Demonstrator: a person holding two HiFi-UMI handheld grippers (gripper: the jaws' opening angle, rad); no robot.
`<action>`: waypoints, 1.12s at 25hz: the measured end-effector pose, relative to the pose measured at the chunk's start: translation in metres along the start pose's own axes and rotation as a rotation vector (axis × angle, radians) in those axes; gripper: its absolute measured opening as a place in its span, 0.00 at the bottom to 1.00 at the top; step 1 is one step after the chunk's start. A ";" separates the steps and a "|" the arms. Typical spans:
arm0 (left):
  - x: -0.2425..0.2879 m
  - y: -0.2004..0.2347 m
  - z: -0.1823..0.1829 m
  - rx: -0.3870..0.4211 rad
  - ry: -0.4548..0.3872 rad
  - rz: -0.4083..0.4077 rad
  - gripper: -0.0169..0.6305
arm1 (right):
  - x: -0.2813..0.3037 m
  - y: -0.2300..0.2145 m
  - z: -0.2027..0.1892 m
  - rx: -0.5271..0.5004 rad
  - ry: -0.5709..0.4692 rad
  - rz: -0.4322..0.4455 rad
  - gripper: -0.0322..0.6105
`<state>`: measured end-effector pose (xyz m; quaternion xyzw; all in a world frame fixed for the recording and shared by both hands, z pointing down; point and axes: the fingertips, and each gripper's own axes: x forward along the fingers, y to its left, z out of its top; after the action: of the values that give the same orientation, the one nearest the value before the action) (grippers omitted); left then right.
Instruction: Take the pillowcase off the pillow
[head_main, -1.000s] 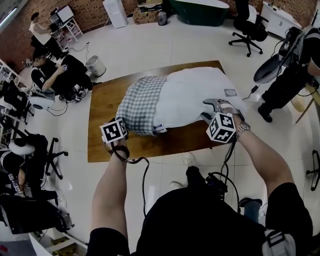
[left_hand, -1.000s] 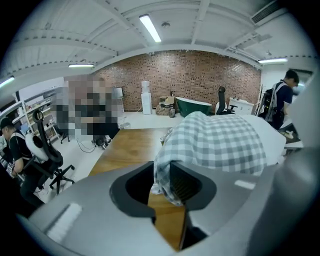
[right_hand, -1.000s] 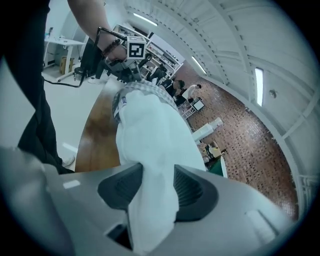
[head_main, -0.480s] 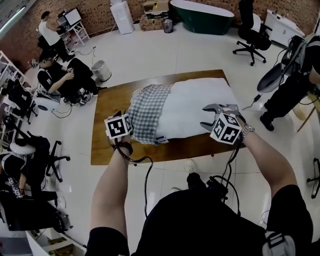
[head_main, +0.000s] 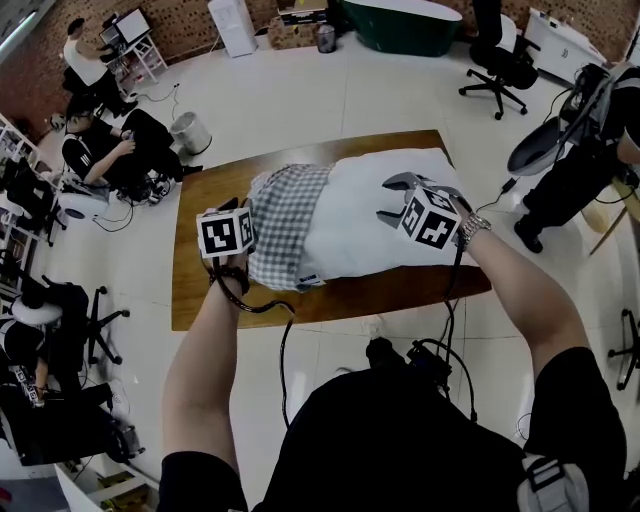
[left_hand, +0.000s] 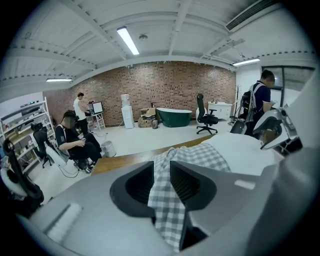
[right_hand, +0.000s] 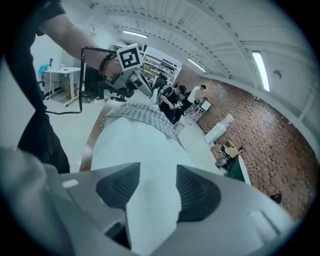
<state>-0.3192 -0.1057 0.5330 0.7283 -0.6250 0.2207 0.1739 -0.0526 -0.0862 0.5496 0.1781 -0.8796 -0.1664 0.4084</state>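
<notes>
Grip is split between two jobs. The left hand-held gripper (left_hand: 161, 166) pinches a gathered fold of the grey-and-white checked cotton pillowcase (head_main: 285, 215), and the cloth is squeezed between its dark ribbed pads and trails down behind them. That hold sits at the covered end of the plump white fabric pillow (head_main: 365, 215), probably because the loose cloth bunches there and gives a firm purchase for drawing the case away. At the pillow's opposite, bare end, the right hand-held gripper (right_hand: 157, 172) has just been opening its jaws. They now stand fairly wide, with a thick wad of white pillow filling the gap from pad to pad, so it reads as a clamp on the bulk rather than a free hand. This hold appears to serve as the anchor, keeping the pillow back while the case is pulled the other way. The pillowcase covers only the end of the pillow nearest the left hand-held gripper, and the larger part of the pillow is already bare, so the removal looks well advanced. Beneath the pillow lies the brown rectangular wooden desk (head_main: 200, 290), which carries its weight so that neither hold has to.
</notes>
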 end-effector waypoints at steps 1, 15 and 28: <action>0.005 -0.004 0.008 0.016 0.009 -0.010 0.19 | 0.003 -0.010 0.000 0.010 -0.001 0.008 0.40; 0.111 -0.078 0.108 0.301 0.179 -0.322 0.28 | 0.072 -0.148 -0.004 0.132 0.019 0.149 0.41; 0.235 -0.105 0.134 0.336 0.452 -0.479 0.36 | 0.149 -0.224 -0.024 0.241 0.050 0.402 0.50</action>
<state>-0.1731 -0.3558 0.5487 0.8054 -0.3374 0.4285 0.2321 -0.0846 -0.3541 0.5644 0.0508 -0.9006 0.0290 0.4306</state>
